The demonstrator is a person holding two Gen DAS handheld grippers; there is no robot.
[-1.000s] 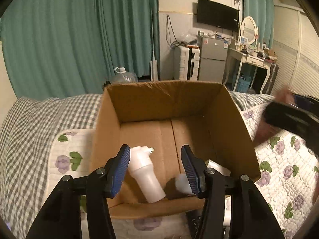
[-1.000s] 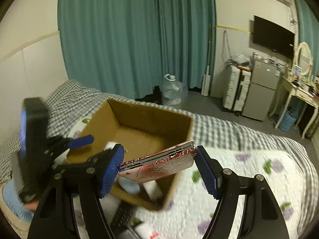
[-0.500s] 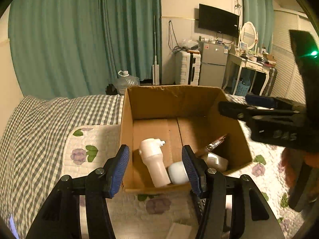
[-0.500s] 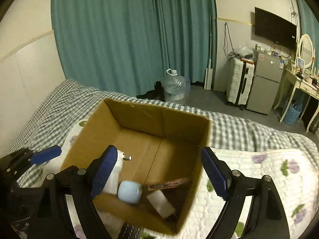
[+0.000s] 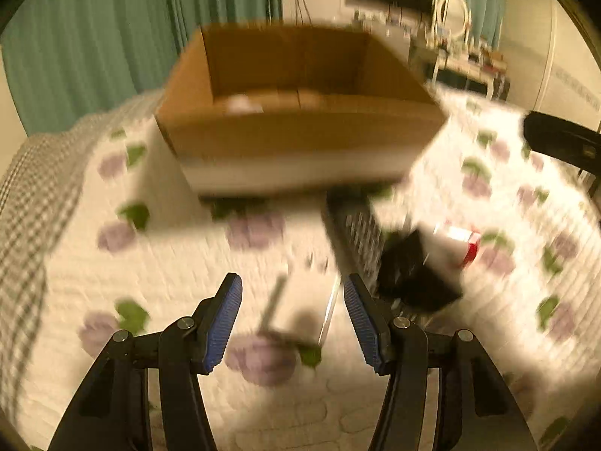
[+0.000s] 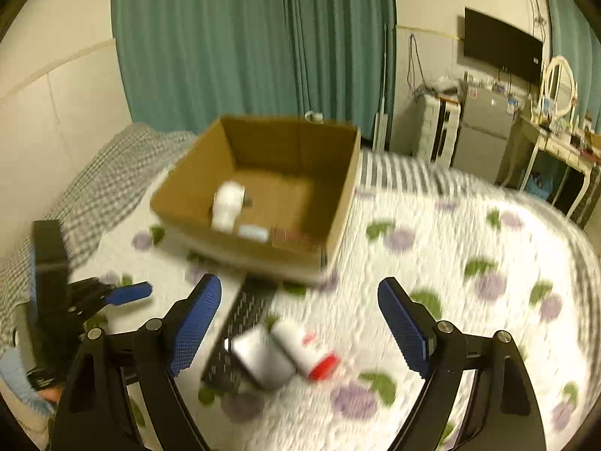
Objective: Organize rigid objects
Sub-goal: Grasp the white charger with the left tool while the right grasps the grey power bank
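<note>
A brown cardboard box (image 5: 300, 135) (image 6: 340, 203) stands on the flowered quilt. Inside it lie a white bottle (image 6: 227, 206), a pale blue item (image 6: 253, 232) and a red patterned case (image 6: 296, 238). My left gripper (image 5: 293, 315) is open, low over a flat white box (image 5: 304, 300) in front of the cardboard box. My right gripper (image 6: 298, 319) is open and empty above a black remote (image 6: 240, 330), a dark box (image 6: 263, 360) and a white bottle with a red cap (image 6: 306, 349). Both views are blurred.
The remote (image 5: 353, 233), dark box (image 5: 413, 278) and red-capped bottle (image 5: 462, 240) lie right of my left gripper. The left gripper (image 6: 124, 293) shows at the right wrist view's left. A checked blanket (image 6: 112, 180), teal curtains (image 6: 244, 37) and furniture (image 6: 484, 127) lie beyond.
The right gripper let the red patterned case go into the box and drew back, open. The left gripper dropped down and back from the box to the quilt, over the flat white box.
</note>
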